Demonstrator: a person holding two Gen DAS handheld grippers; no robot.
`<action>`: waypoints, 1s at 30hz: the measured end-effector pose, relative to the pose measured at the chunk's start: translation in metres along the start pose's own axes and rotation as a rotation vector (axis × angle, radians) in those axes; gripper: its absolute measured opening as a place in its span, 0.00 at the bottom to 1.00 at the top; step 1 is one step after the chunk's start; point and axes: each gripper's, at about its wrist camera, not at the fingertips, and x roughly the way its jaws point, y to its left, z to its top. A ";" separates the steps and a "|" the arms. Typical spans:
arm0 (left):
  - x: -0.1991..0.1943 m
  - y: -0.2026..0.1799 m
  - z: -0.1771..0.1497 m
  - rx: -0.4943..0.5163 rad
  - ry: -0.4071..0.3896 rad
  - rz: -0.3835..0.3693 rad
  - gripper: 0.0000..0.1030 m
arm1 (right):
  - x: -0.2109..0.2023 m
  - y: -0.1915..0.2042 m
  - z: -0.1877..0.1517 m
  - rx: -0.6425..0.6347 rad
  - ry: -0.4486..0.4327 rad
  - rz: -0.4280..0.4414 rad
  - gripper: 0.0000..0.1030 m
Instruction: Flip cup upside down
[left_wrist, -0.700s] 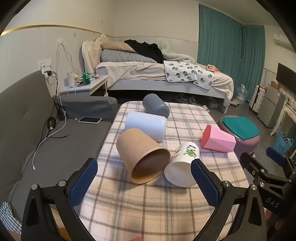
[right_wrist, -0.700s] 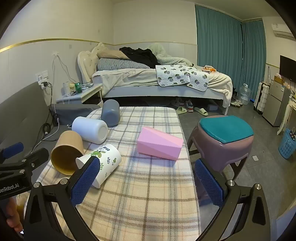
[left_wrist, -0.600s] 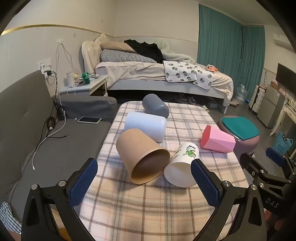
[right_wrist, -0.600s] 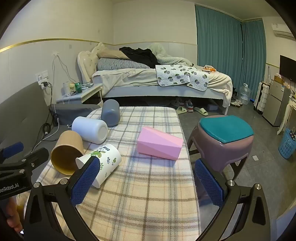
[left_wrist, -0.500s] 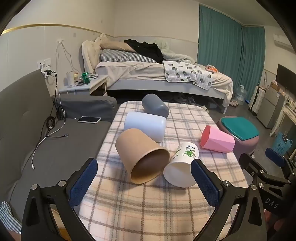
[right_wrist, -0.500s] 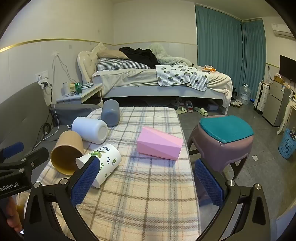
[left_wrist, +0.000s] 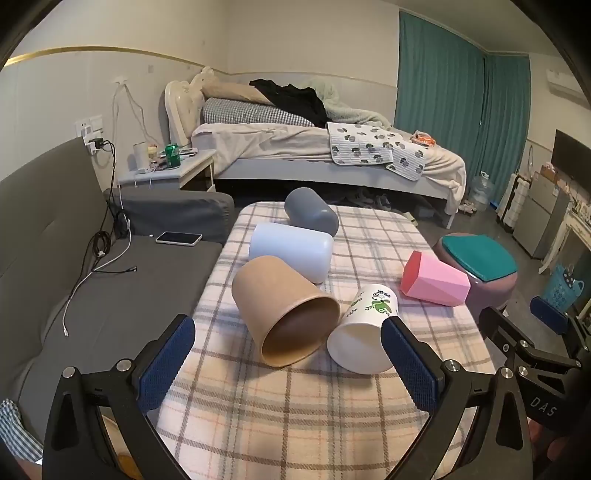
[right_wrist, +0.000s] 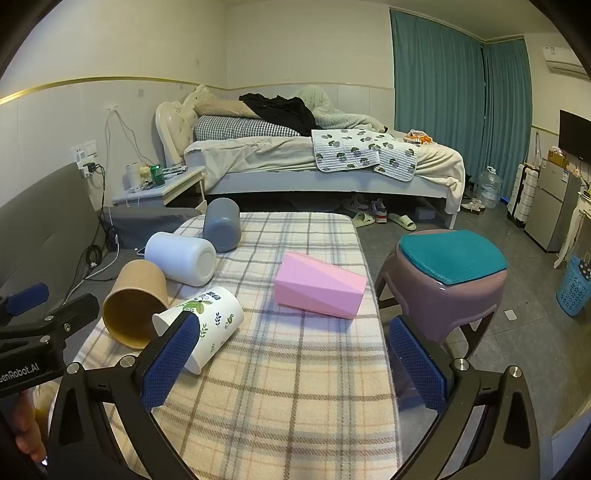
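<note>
Several cups lie on their sides on a plaid-covered table (left_wrist: 295, 406): a brown paper cup (left_wrist: 284, 310) (right_wrist: 135, 302), a white cup with green print (left_wrist: 364, 332) (right_wrist: 207, 325), a pale blue-white cup (left_wrist: 291, 251) (right_wrist: 181, 258), a grey cup (left_wrist: 312, 216) (right_wrist: 221, 225) and a pink faceted cup (left_wrist: 434, 278) (right_wrist: 319, 291). My left gripper (left_wrist: 288, 362) is open and empty, just in front of the brown and white cups. My right gripper (right_wrist: 291, 362) is open and empty over the table's near right part.
A grey sofa (left_wrist: 92, 280) with a phone (left_wrist: 179, 238) and cables is left of the table. A purple stool with a teal cushion (right_wrist: 450, 273) stands right of it. A bed (right_wrist: 314, 162) and a nightstand are behind.
</note>
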 end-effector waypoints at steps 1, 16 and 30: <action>0.000 0.000 0.000 0.000 0.000 0.000 1.00 | 0.000 0.000 0.000 0.001 0.000 0.000 1.00; -0.003 0.000 0.001 -0.004 -0.005 -0.003 1.00 | 0.001 0.001 -0.001 0.001 0.000 0.000 1.00; -0.004 0.002 0.001 -0.006 -0.007 -0.005 1.00 | 0.001 0.001 -0.001 0.002 0.002 0.000 1.00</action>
